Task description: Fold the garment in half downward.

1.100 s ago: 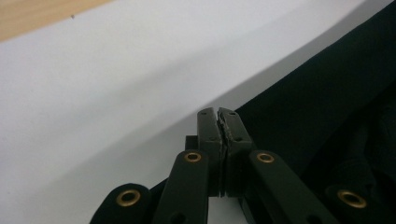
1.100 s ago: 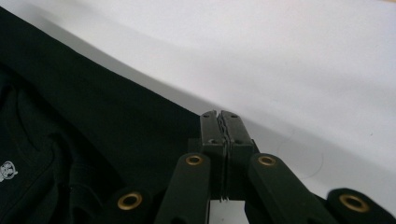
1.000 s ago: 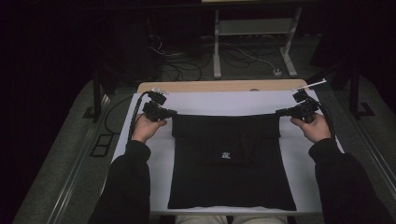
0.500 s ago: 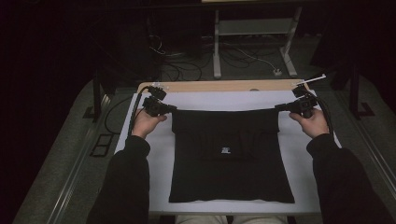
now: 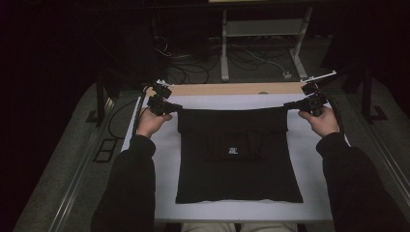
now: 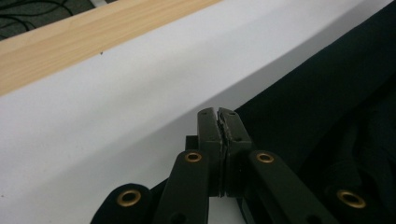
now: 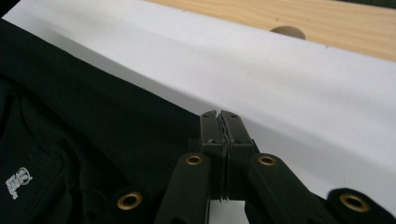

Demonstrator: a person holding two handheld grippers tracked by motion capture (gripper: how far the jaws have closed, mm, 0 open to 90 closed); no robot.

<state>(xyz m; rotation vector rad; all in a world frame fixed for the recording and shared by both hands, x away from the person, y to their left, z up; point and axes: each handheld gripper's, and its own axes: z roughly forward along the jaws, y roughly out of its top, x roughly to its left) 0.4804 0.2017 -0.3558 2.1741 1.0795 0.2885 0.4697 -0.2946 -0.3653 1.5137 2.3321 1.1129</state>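
A black garment (image 5: 237,174) lies folded flat on a white sheet (image 5: 162,164), a small white logo (image 5: 233,150) at its middle. My left gripper (image 5: 178,107) is shut on the garment's far left corner, and my right gripper (image 5: 286,104) is shut on its far right corner. The far edge is drawn straight between them. In the left gripper view the jaws (image 6: 218,112) are pressed together at the edge of the black cloth (image 6: 317,107). The right gripper view shows the jaws (image 7: 219,113) closed the same way on the cloth (image 7: 93,121), with the logo (image 7: 17,182) at lower left.
A strip of bare wooden tabletop (image 5: 227,89) runs beyond the sheet, with a small round hole (image 7: 288,31) in it. Cables and a white metal stand (image 5: 261,29) sit on the dark floor behind the table. Dark sleeves reach in from the bottom.
Both hands have moved slightly away from the person, dragging the garment with them; its near edge has slid farther up the sheet. The jaws stay shut.
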